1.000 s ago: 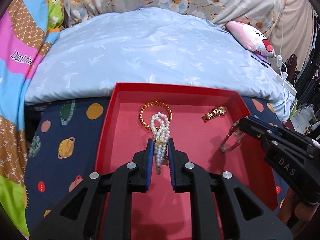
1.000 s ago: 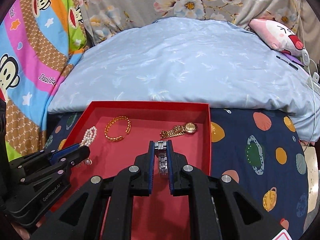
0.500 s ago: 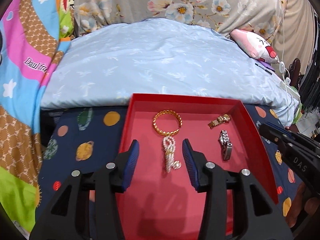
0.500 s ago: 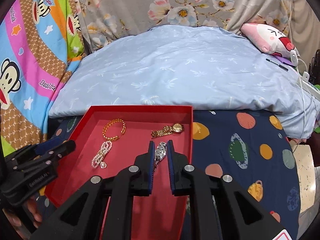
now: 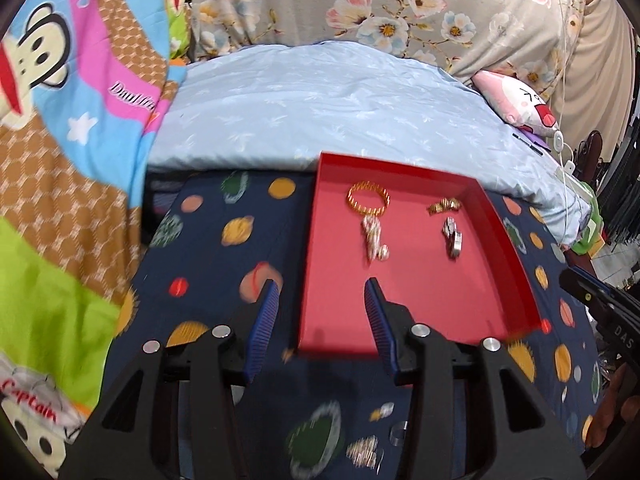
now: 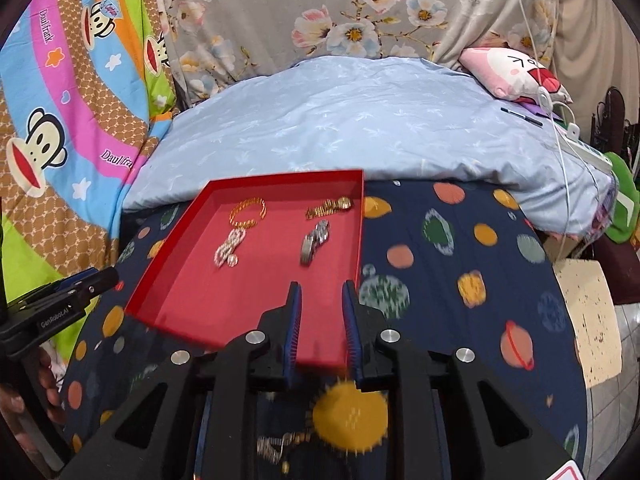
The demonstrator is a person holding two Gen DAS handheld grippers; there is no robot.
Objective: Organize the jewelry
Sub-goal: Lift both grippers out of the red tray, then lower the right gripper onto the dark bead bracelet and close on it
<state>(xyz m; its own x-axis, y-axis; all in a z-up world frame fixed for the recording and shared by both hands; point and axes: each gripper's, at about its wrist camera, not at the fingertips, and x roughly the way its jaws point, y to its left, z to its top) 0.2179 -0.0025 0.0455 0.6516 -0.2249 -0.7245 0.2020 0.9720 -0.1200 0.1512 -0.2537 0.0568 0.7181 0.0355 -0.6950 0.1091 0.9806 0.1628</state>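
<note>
red tray (image 5: 504, 236), navy planet-print cloth (image 6: 460, 272), pale blue duvet (image 6: 360, 120), gold bangle (image 6: 248, 212), floral grey pillow (image 6: 320, 8) at the far end

Black claw (image 5: 322, 320), ribbed blue pads (image 5: 264, 324)

Both tools (image 5: 320, 312) (image 6: 319, 312) apart, empty

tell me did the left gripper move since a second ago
Yes. The left gripper backed away from the pearl bracelet, out over the red tray's near edge.
</note>
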